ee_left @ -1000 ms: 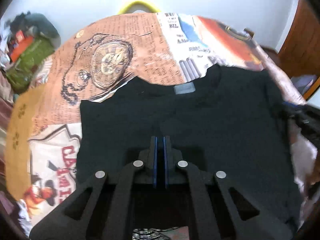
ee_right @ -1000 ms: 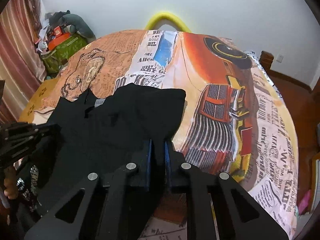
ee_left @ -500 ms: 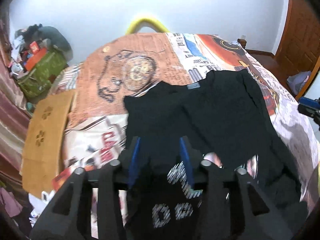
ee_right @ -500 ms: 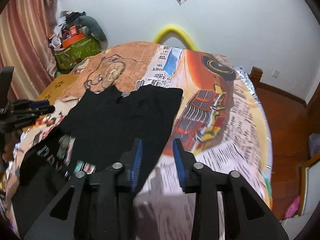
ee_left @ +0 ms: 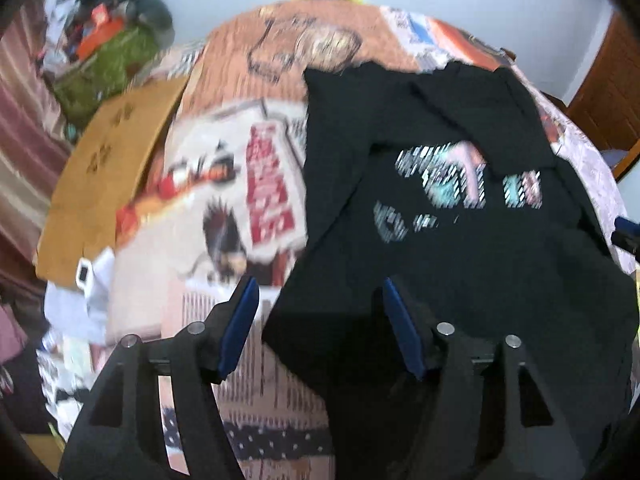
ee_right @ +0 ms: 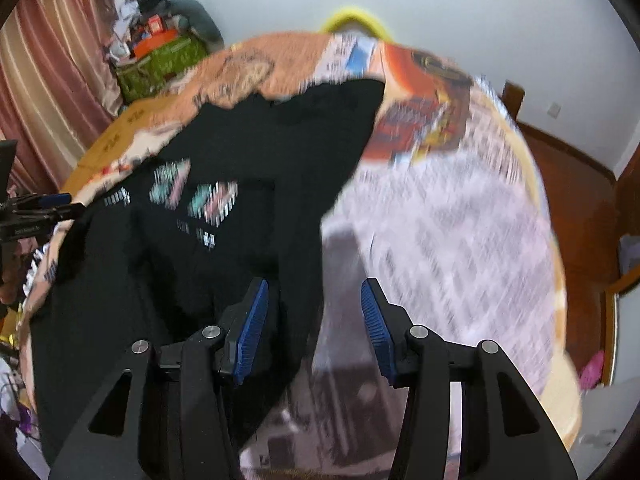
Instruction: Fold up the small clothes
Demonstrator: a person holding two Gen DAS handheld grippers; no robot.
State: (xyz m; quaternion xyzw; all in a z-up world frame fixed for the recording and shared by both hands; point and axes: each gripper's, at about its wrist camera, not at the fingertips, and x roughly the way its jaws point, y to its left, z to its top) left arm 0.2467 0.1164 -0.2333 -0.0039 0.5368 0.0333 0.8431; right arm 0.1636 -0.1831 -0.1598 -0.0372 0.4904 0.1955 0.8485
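A black T-shirt with a pale printed graphic lies on the printed bedspread, its top part folded down over the graphic. It also shows in the right wrist view. My left gripper is open and empty above the shirt's near left edge. My right gripper is open and empty above the shirt's near right edge. Both views are motion-blurred. The left gripper's tip shows at the far left of the right wrist view.
A cardboard sheet lies at the bed's left side. A green bag with clutter stands by the curtain. A wooden floor and door frame are to the right. A yellow hoop rises behind the bed.
Both grippers have let go of the shirt, opened wide and drawn back toward the near edge. The shirt's top part now lies folded down, with the graphic showing.
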